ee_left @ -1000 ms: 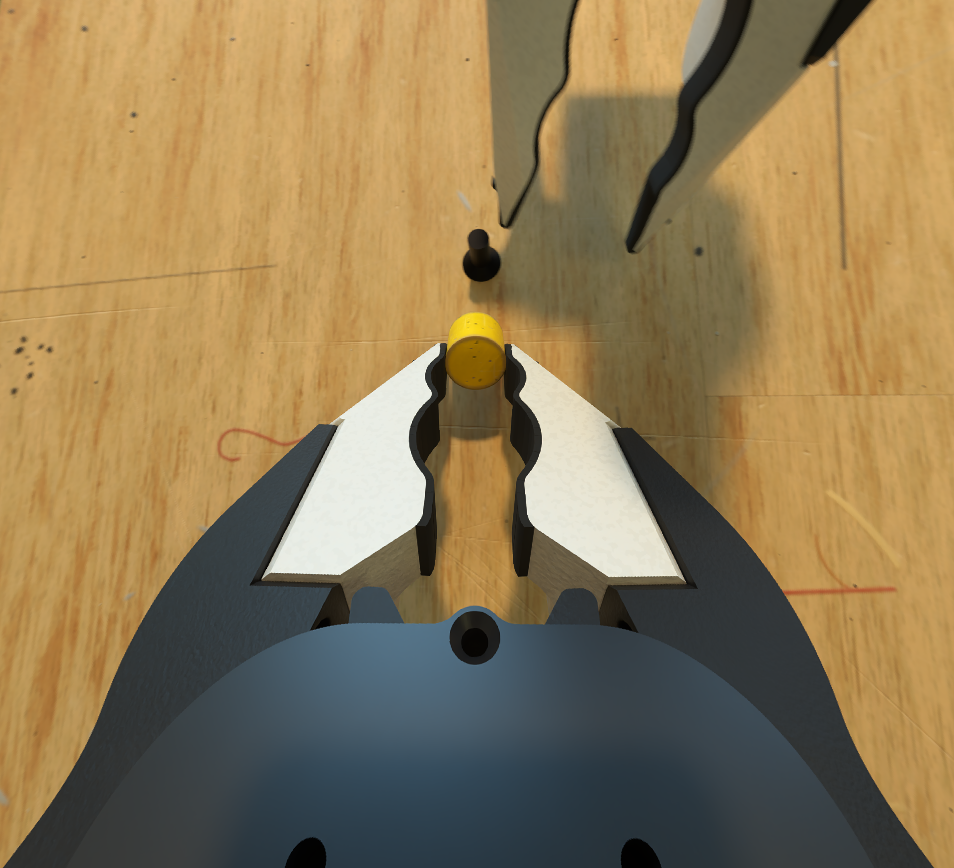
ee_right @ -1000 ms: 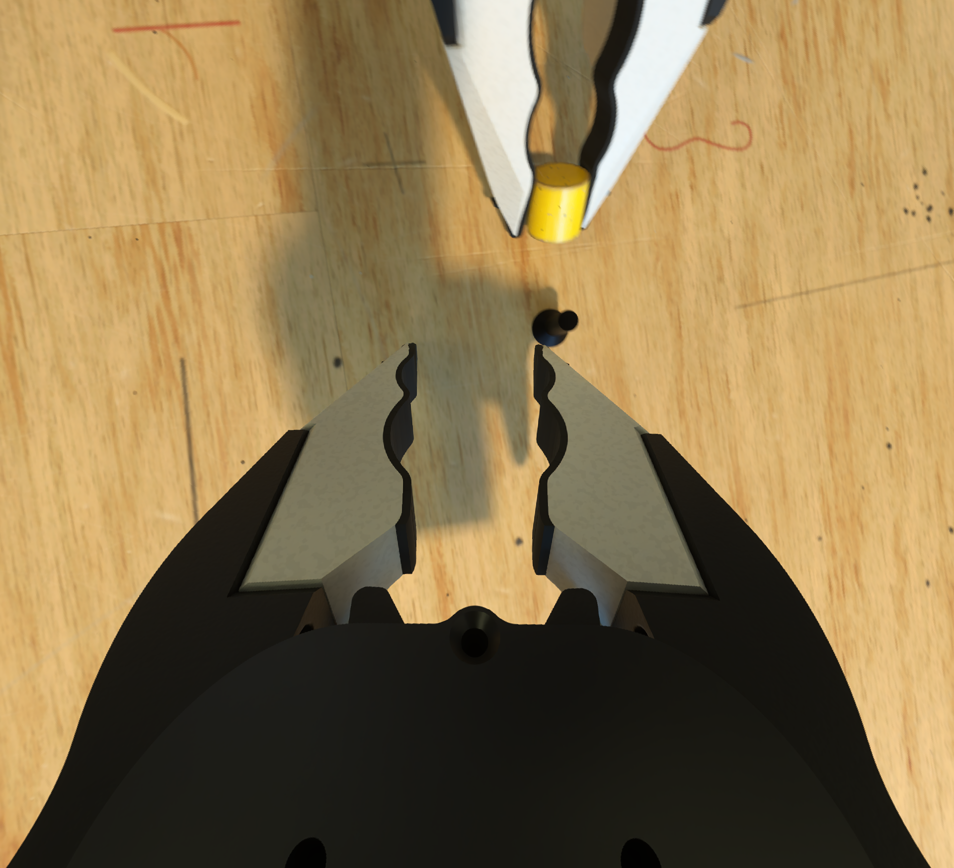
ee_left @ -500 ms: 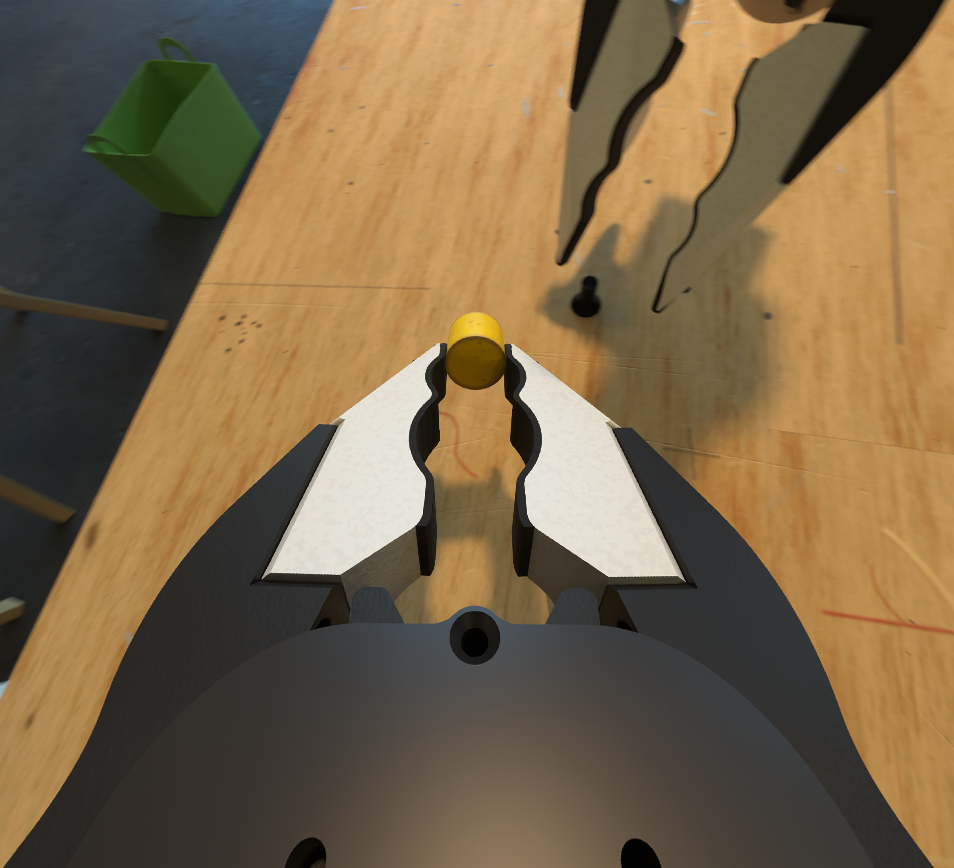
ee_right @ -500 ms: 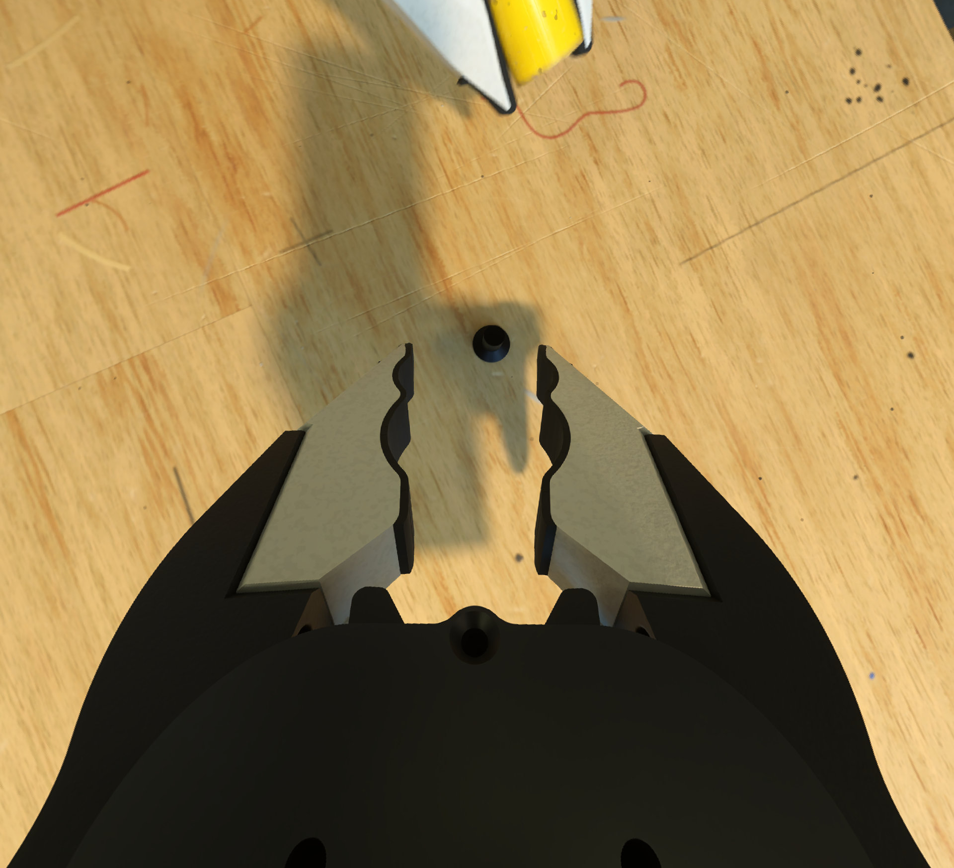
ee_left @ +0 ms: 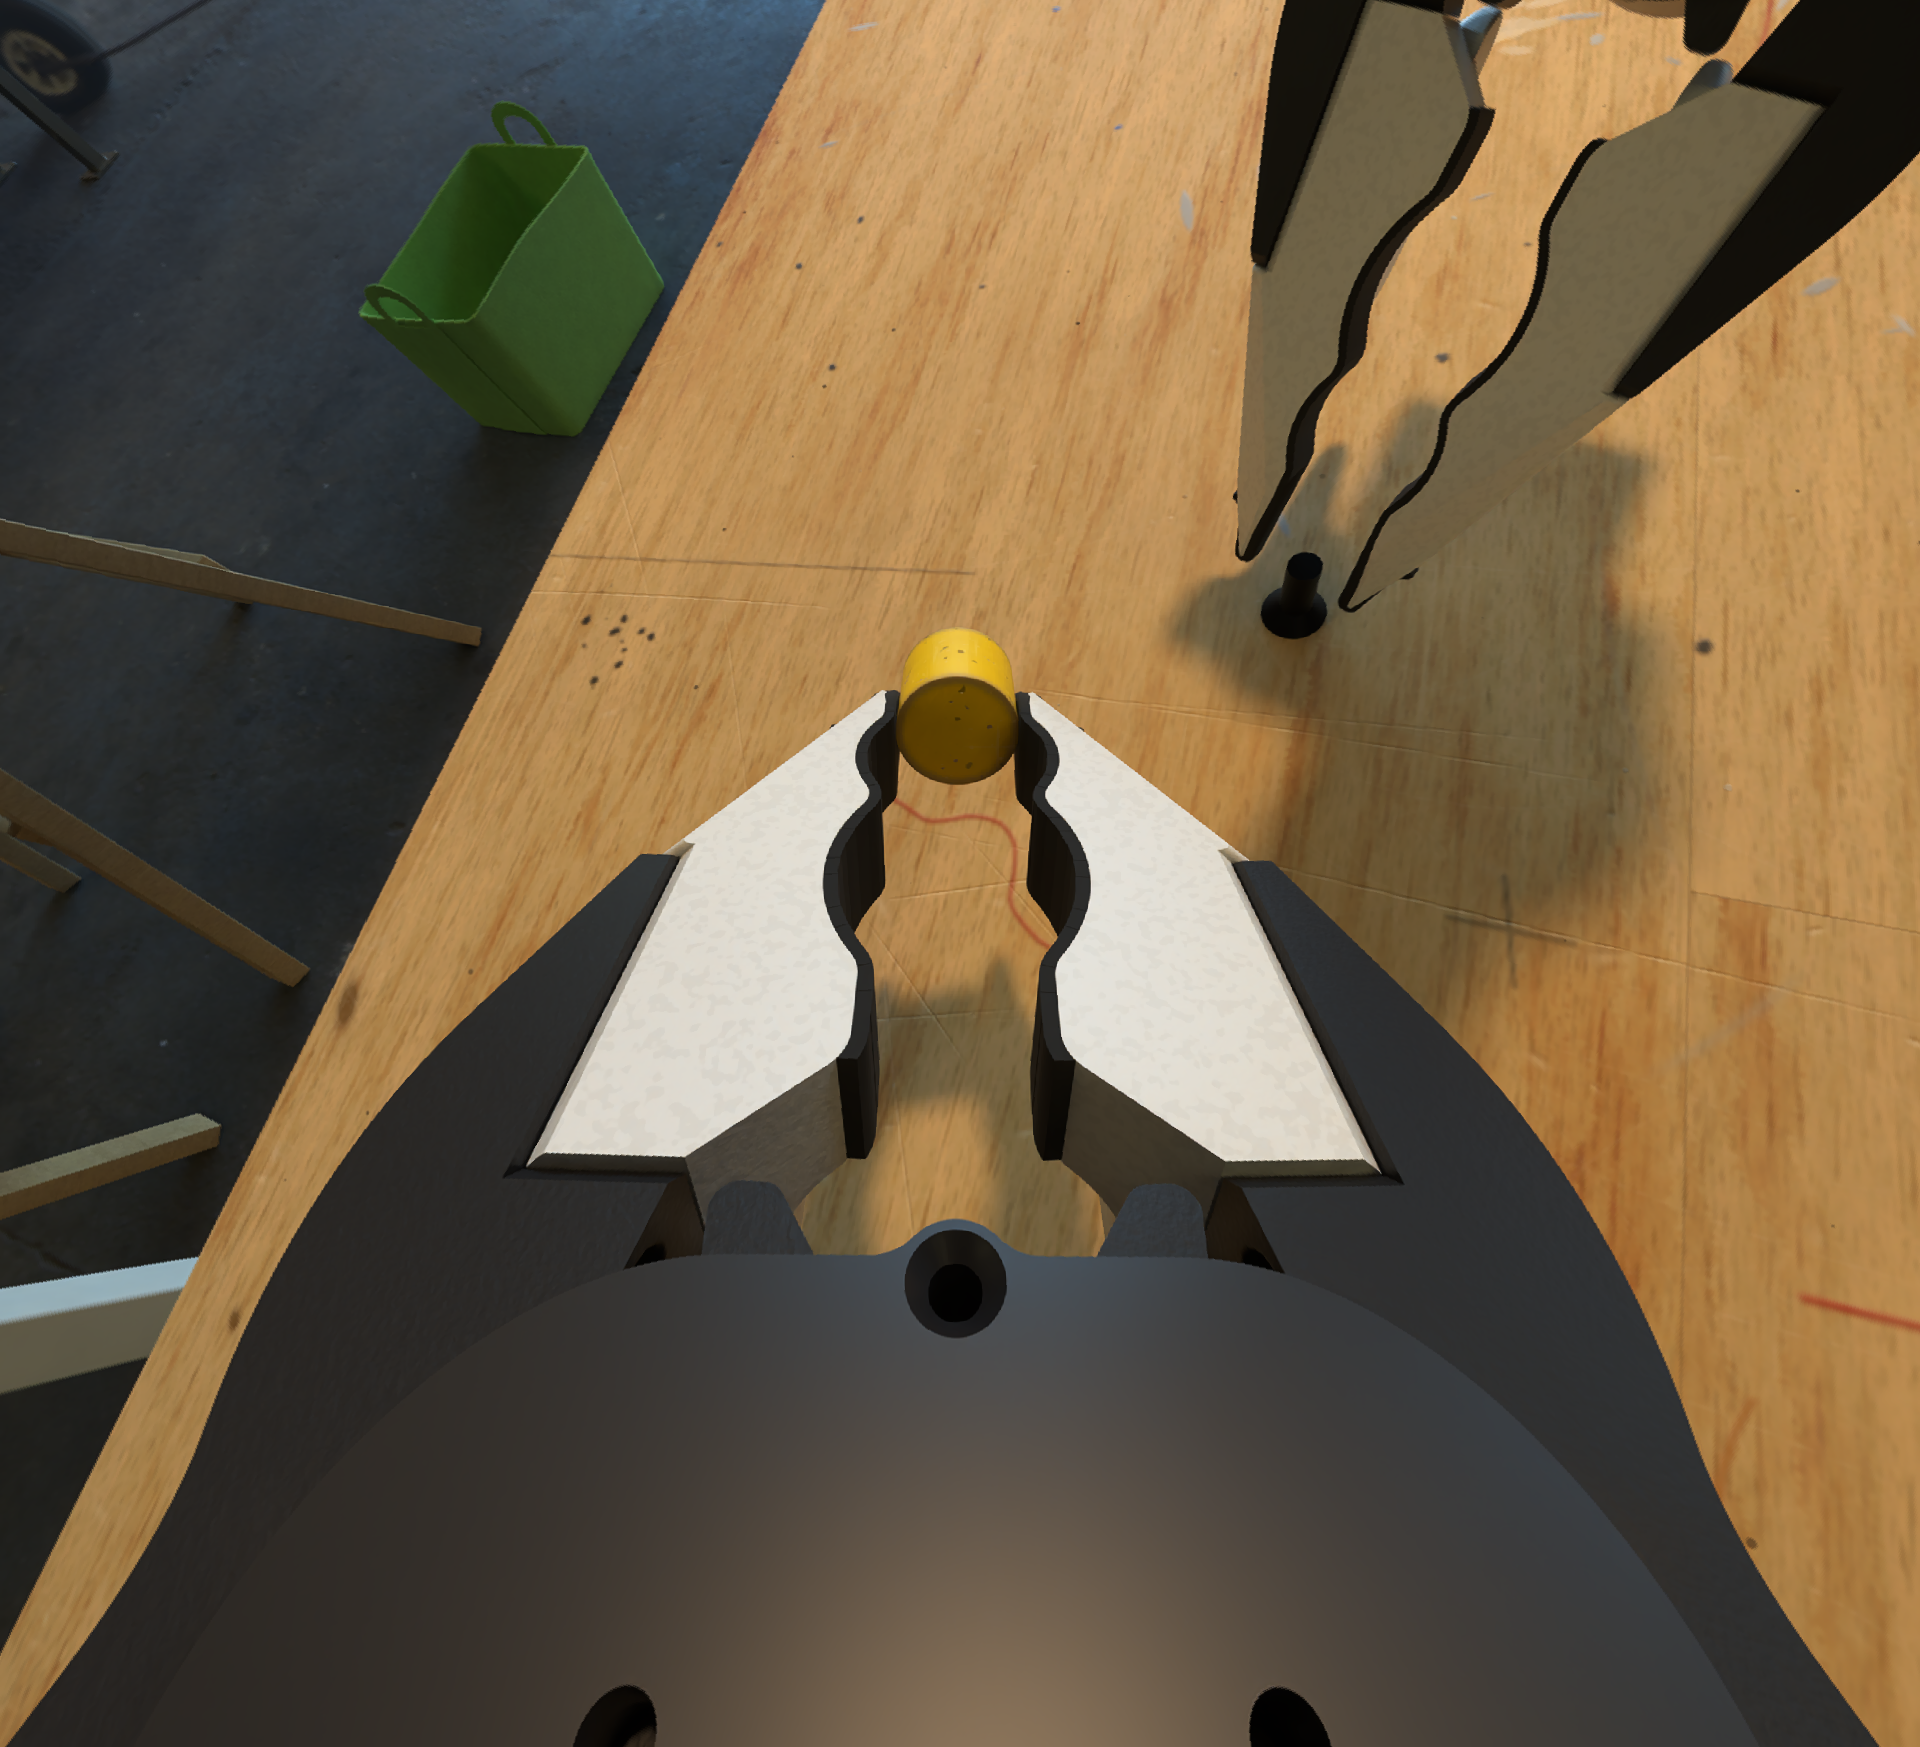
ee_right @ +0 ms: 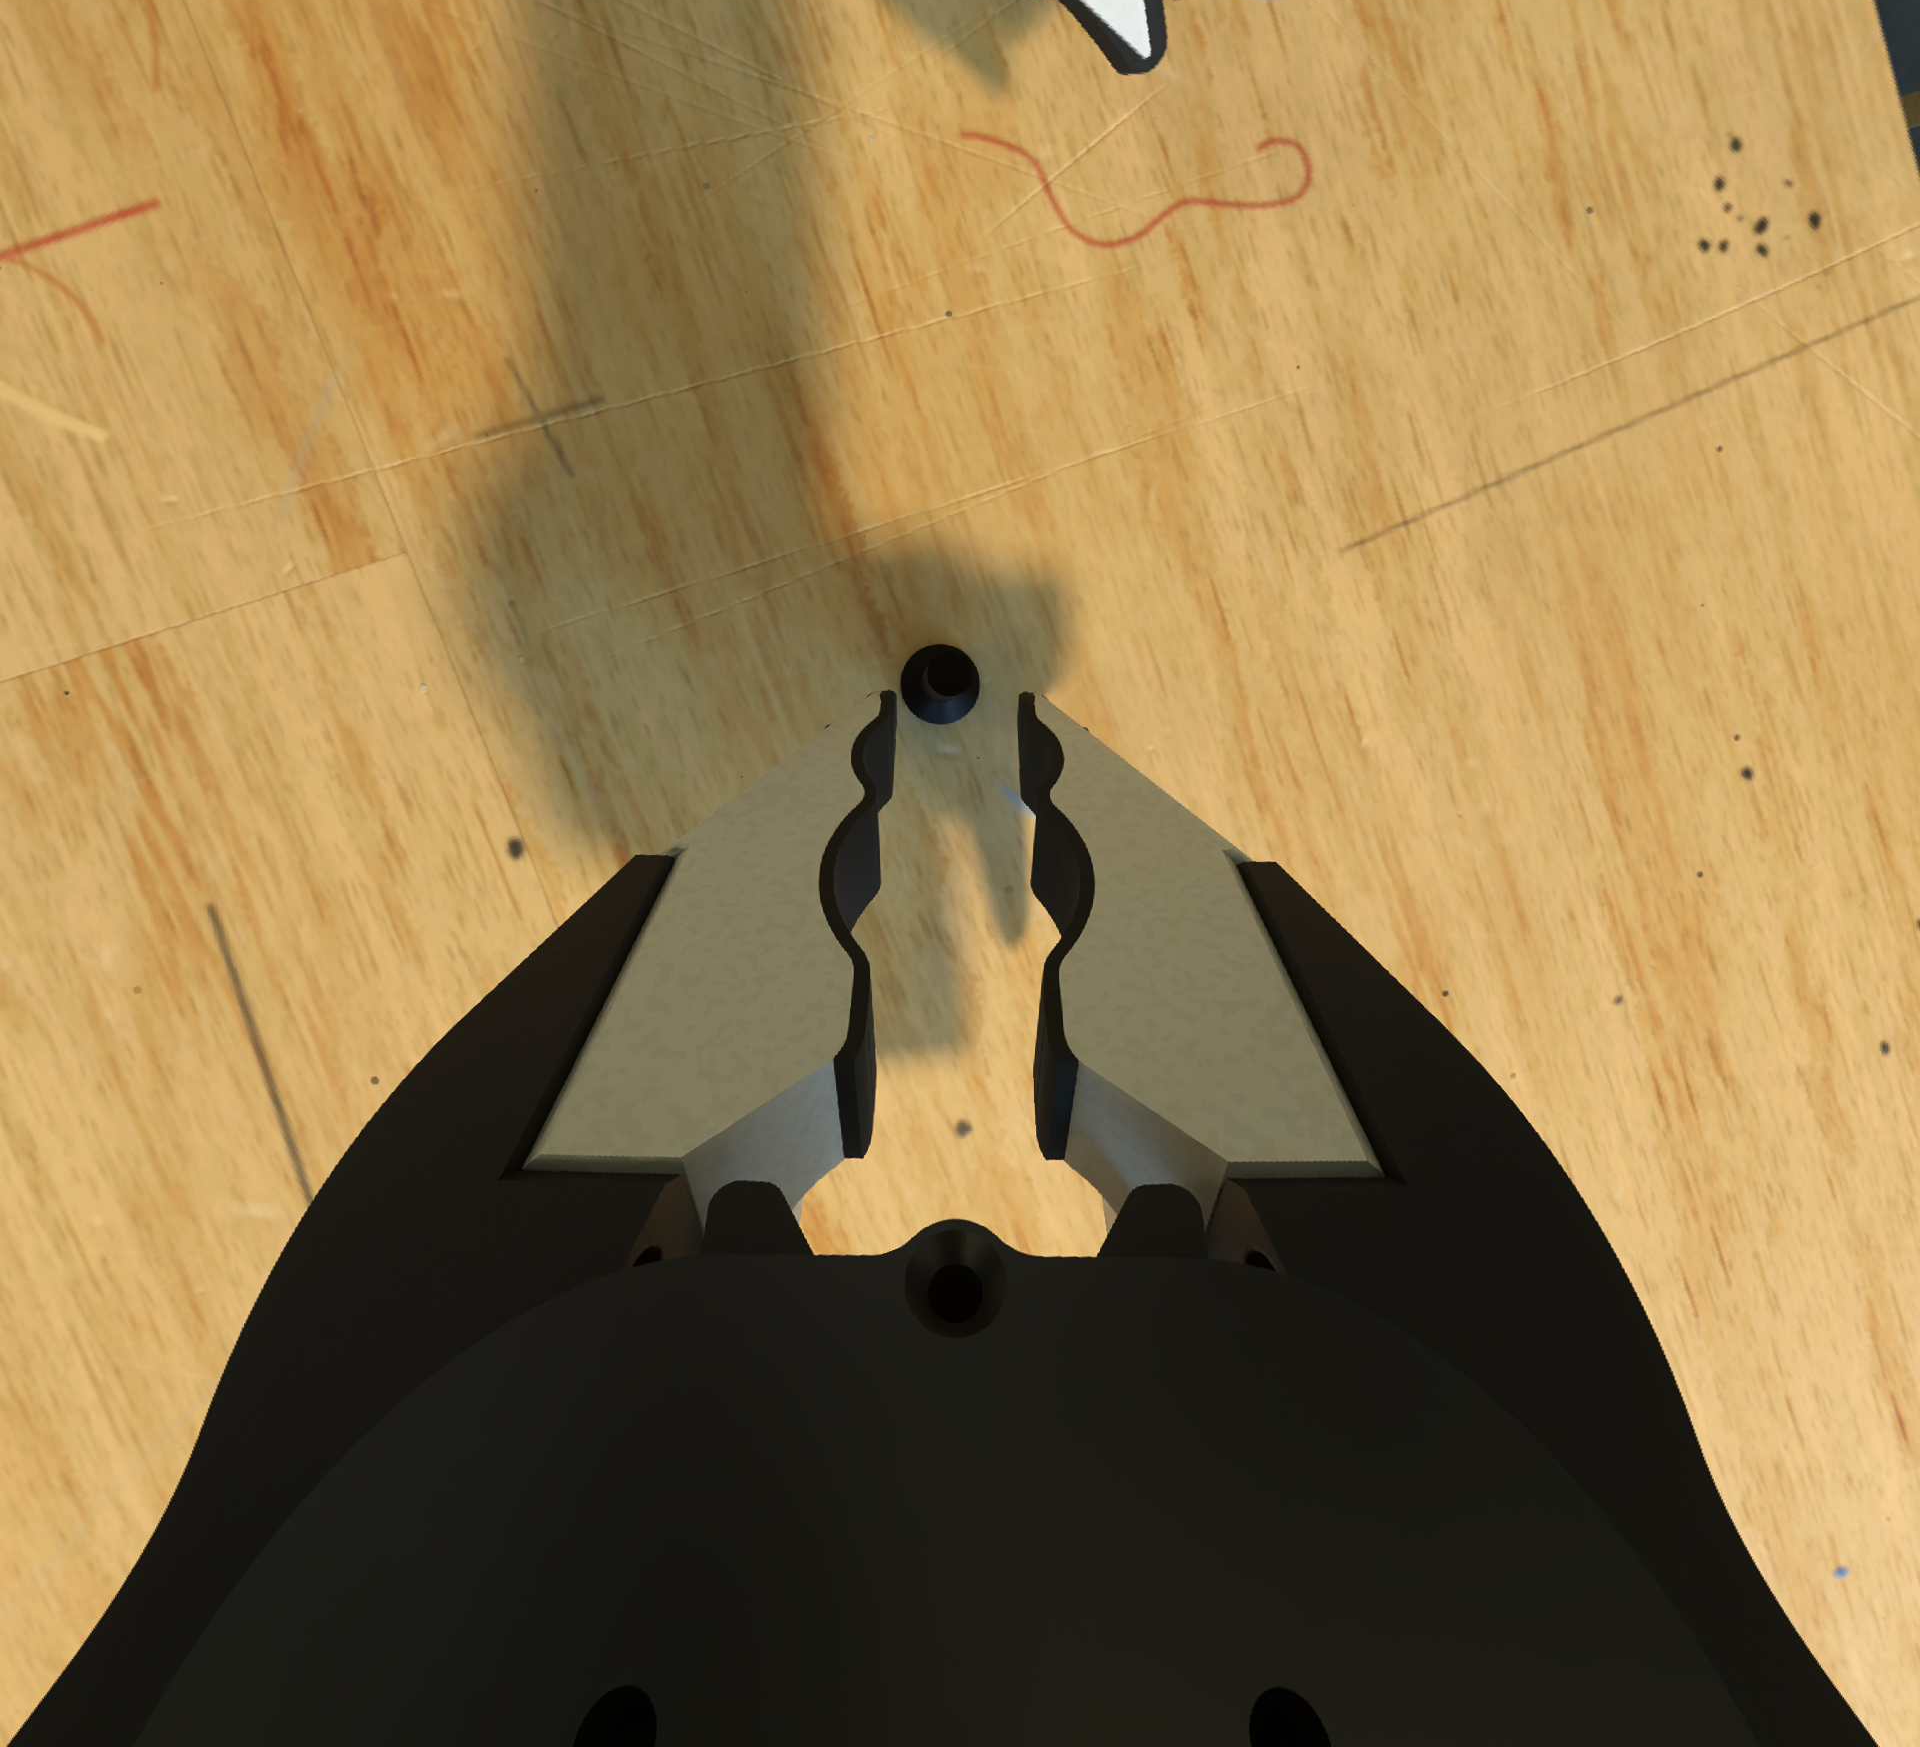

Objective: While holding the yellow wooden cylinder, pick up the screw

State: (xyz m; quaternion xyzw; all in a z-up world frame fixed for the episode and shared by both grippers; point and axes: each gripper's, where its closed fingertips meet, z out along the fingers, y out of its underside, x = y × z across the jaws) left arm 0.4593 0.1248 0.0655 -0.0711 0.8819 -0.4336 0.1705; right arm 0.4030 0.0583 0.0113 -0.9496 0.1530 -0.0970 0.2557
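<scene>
Right wrist view first: my right tongs (ee_right: 956, 695) stand partly open with nothing between them, and the small black metal screw (ee_right: 940, 681) sits at the very mouth of the gap, just beyond the tips and a shade nearer the tip on the left of that view. I see it almost end-on, so I judge its long axis is upright, broad head down on the scuffed plywood table (ee_right: 1455, 762) and shank pointing up along my line of sight. From the left wrist view the same picture holds: the right tongs (ee_left: 1299, 575) come down steeply over the screw (ee_left: 1294, 598), one tip on each side of the shank, and I cannot tell whether either touches it.

My left tongs (ee_left: 956, 731) are closed on the short yellow wooden cylinder (ee_left: 956, 721), pinched at the tips with its round end facing the camera, held above the table and well apart from the screw. The right tongs are plainly the nearer pair.

I think the next move wants a small drop and a squeeze across the shank; a slight centring first would guard against knocking it over.

A green plastic tub (ee_left: 520, 284) sits off the table on the dark floor.
</scene>
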